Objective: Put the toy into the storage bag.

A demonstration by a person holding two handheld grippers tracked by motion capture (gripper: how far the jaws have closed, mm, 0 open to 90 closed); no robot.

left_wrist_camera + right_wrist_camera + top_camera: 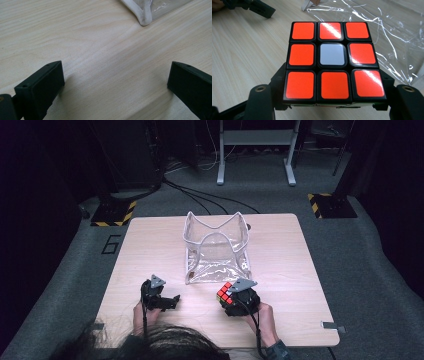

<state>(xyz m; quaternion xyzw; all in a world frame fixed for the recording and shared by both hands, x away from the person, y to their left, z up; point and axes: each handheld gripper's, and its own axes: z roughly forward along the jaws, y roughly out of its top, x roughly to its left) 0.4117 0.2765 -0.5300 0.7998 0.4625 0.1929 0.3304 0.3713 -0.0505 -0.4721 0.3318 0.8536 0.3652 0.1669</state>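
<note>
Presently, the right gripper [231,299] has its jaws clamped on either side of a Rubik's cube [333,58], holding it just above the wooden table [150,250], near the front edge of the clear plastic pouch [216,249]. The pickup appears done; placing the cube inside the open-topped pouch remains outstanding. The left gripper [170,301] rests low on the table, jaws spread wide and holding nothing.

Bare table [150,245] open from nine to eleven o'clock of the centre; clear bag [216,247] blocking at twelve, near the right gripper [231,296].
</note>
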